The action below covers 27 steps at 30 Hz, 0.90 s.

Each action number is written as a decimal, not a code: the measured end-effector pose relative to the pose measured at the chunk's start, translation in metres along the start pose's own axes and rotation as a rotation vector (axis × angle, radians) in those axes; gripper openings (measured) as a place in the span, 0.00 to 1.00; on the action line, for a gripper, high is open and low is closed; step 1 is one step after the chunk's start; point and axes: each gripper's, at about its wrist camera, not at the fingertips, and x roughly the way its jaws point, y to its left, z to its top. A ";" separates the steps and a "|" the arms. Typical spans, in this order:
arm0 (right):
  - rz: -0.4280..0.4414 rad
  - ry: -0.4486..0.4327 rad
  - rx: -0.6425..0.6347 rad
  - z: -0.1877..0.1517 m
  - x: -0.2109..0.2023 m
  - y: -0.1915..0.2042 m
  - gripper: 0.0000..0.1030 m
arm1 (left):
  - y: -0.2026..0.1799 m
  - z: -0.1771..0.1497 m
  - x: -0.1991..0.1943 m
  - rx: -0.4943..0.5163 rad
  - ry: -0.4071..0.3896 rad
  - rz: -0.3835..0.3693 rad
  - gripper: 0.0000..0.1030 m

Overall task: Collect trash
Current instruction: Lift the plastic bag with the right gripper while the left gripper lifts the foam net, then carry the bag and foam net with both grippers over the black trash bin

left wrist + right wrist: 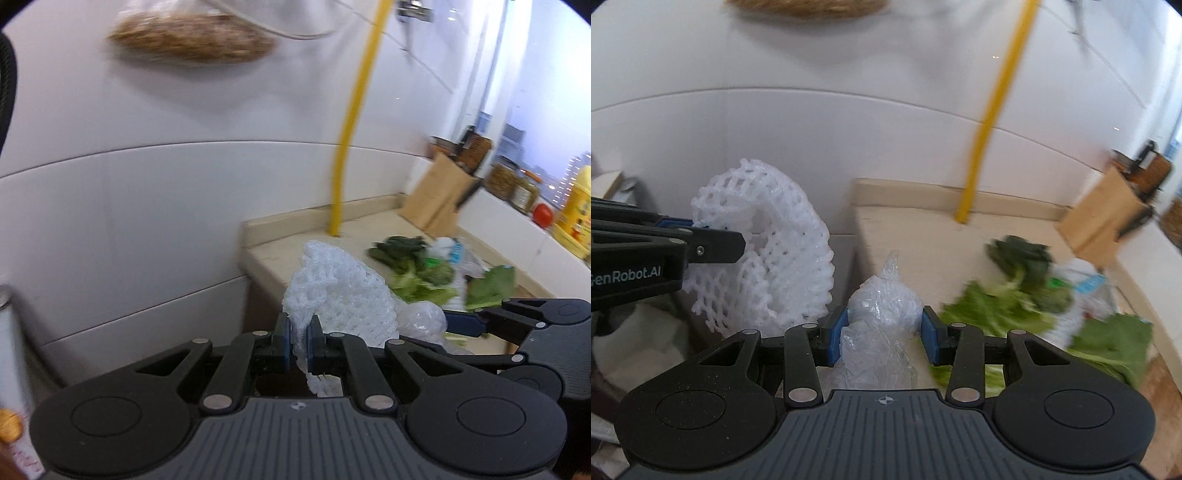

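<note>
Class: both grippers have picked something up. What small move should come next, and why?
Probably carry both loads off the counter toward a bin, which is not in view. The left gripper is shut on the foam net, the right gripper on the plastic wrap; both are full, so the greens must wait.

- A white foam net sleeve [332, 291], crumpled and curved, is being held aloft by one edge beyond the counter [280, 251] end.
- A crumpled clear plastic wrap [879, 332] is being held upright, twisted tip up.
- Blurred green leaves [1004, 306] are lying on the counter.
</note>
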 end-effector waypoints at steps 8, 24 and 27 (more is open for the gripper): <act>0.082 0.050 -0.063 0.006 0.028 0.039 0.48 | 0.039 -0.013 -0.005 -0.076 0.019 0.109 0.09; 0.119 0.183 -0.064 -0.002 0.087 0.052 0.48 | 0.076 -0.039 0.034 -0.122 0.146 0.216 0.09; 0.128 0.206 -0.061 -0.003 0.097 0.054 0.48 | 0.079 -0.042 0.043 -0.130 0.165 0.227 0.09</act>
